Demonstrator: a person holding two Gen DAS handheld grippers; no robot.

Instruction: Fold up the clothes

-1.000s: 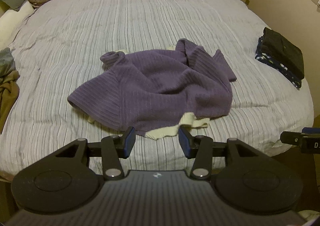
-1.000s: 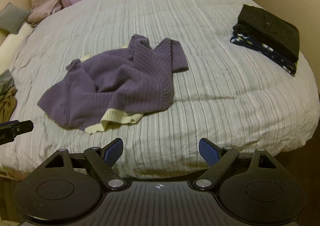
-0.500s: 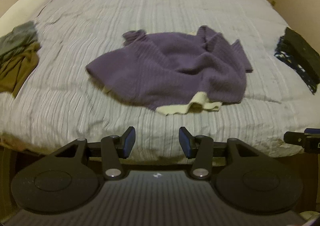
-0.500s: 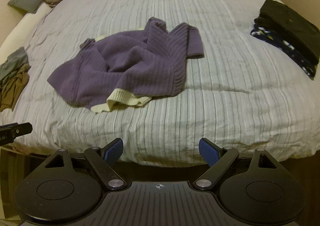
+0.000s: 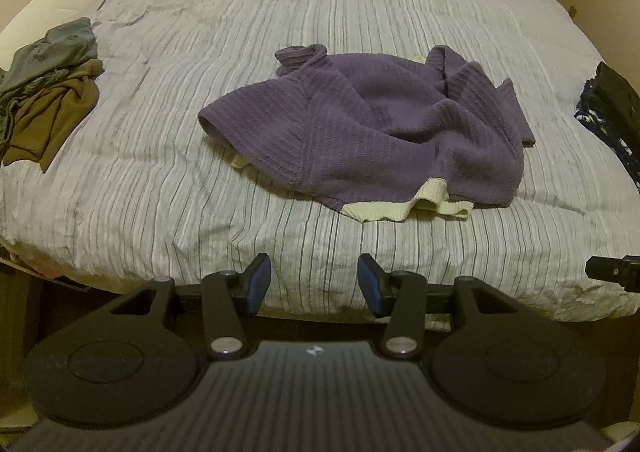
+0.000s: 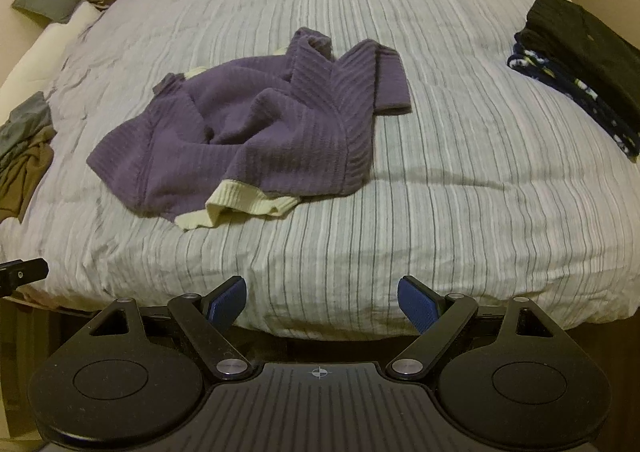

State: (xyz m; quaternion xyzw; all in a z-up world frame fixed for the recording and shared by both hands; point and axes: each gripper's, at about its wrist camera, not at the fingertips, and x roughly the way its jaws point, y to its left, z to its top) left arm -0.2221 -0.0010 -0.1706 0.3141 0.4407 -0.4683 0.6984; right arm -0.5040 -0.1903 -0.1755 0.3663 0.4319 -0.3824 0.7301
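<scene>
A purple sweater (image 5: 372, 123) lies in a crumpled heap on the bed (image 5: 160, 179), out in front of both grippers and well apart from them. Its pale yellow hem (image 6: 236, 207) sticks out on the side nearest the grippers, so that looks like the easiest edge to grab first. The left gripper (image 5: 314, 284) hangs over the near edge of the bed with its jaws partly apart and nothing in them. The right gripper (image 6: 322, 304) hangs there too, with its jaws spread wide and nothing in them, ready for a big bite of cloth. The sweater is bunched up, so I think it has to be pulled flat before any fold. Far to the right of the grippers sits a neat stack of dark clothes (image 6: 580, 51), probably the done pile. Far to the left lies a messy heap of grey and brown clothes (image 5: 48, 91), probably waiting for their turn.
</scene>
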